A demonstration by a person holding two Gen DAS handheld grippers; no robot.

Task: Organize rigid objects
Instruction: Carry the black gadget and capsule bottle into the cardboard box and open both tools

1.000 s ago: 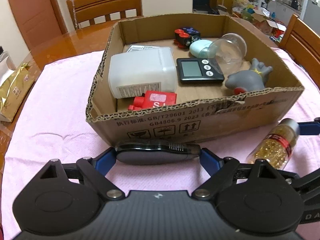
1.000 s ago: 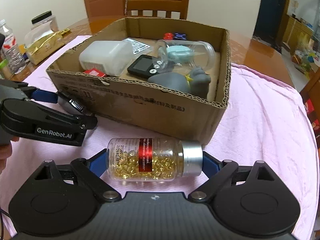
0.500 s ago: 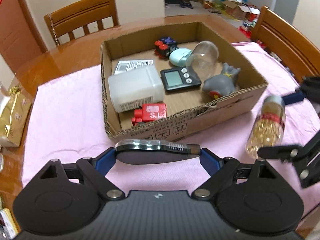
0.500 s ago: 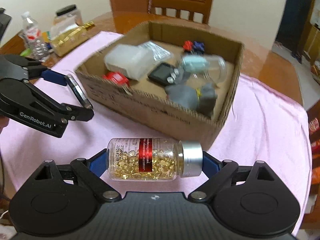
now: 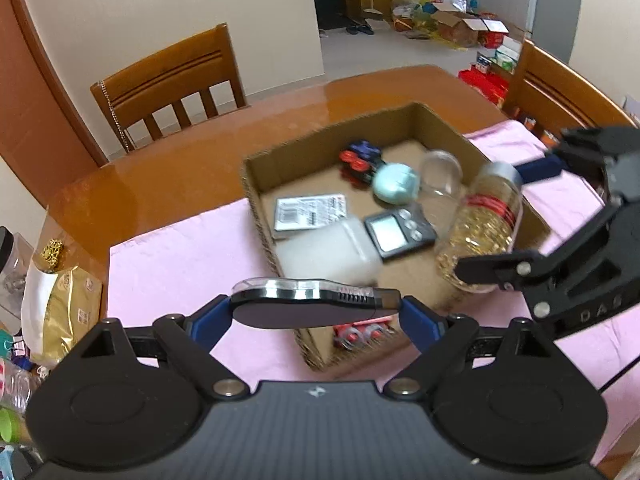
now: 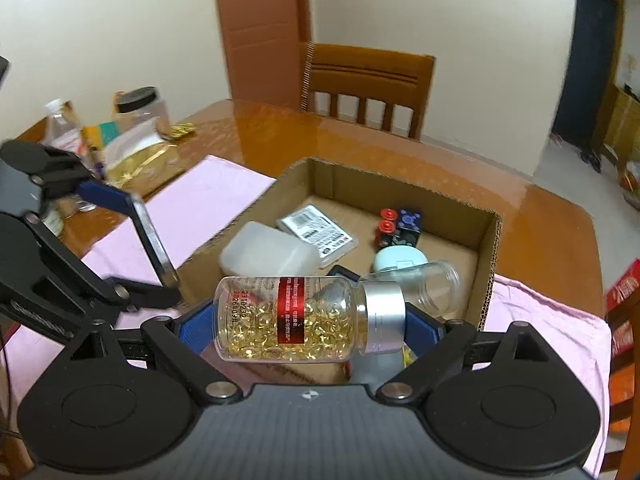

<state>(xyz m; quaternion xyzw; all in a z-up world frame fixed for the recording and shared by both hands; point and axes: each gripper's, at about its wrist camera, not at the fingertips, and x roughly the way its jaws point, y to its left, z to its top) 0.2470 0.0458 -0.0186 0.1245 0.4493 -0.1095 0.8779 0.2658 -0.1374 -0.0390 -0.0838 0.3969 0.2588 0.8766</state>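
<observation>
My left gripper [image 5: 316, 308] is shut on a flat dark oval device [image 5: 304, 312] with a clear rim, held crosswise above the near wall of the cardboard box [image 5: 256, 208]. Across my right gripper [image 6: 308, 320] lies a clear bottle of golden capsules [image 6: 288, 320] with a red label and silver cap, gripped end to end over the box's near edge. From the left wrist the bottle [image 5: 480, 232] hangs at the right, over the box. The right wrist shows the dark device [image 6: 154, 240] at the left, in the left gripper [image 6: 152, 248].
The box holds a white plastic container [image 5: 332, 252], a black digital timer [image 5: 400, 232], a mint case [image 5: 396, 184], a clear jar [image 5: 440, 172], red and blue toys [image 5: 360, 156] and a barcoded packet [image 5: 308, 212]. It rests on a pink cloth [image 5: 180, 256]. Gold bags [image 5: 68, 308] lie left; chairs [image 5: 168, 84] stand behind.
Both grippers have risen off the pink cloth with their objects and moved forward, from in front of the box to above its near edge. Their grips are unchanged.
</observation>
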